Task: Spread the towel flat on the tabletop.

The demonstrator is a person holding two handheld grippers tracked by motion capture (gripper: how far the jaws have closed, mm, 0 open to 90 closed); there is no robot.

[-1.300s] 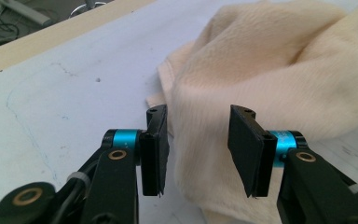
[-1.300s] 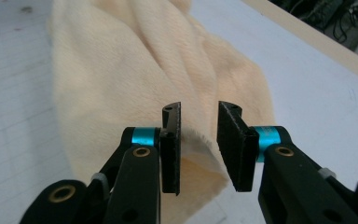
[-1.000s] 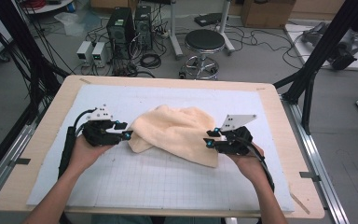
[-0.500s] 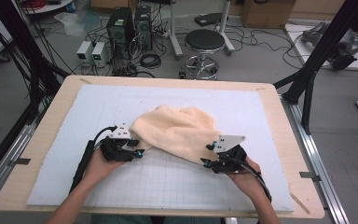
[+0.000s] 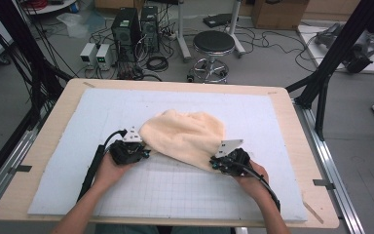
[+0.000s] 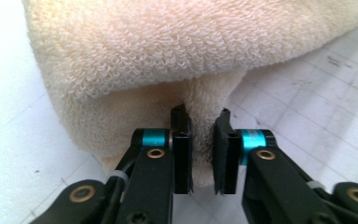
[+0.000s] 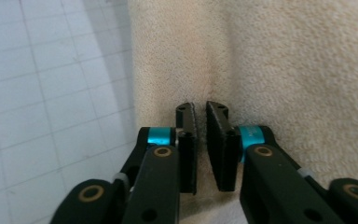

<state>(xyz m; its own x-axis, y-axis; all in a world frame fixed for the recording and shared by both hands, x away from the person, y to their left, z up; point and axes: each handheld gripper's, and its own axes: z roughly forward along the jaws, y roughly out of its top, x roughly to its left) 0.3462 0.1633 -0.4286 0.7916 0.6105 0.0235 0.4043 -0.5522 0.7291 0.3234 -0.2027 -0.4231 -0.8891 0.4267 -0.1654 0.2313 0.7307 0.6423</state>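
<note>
Between your left gripper's (image 6: 200,116) jaws sits a pinched fold of the towel (image 6: 177,60), cream terry with a looped, nubby pile; the jaws have just been closing and now clamp that fold near the towel's rounded corner. Your right gripper (image 7: 200,109) has done the same: its jaws have just been closing and are nearly together on a thin ridge of the towel (image 7: 270,70), the cloth running ahead and to the jaws' right. Seen from above, the towel (image 5: 187,131) lies bunched in a soft mound between the left gripper (image 5: 143,152) and the right gripper (image 5: 215,165). Under it is a pale gridded mat (image 5: 175,190) on a wooden table (image 5: 44,146). Left of the right jaws and right of the left jaws the mat is bare and flat. Beyond the table's far edge stand a stool (image 5: 214,44) and cabled boxes (image 5: 97,52).
</note>
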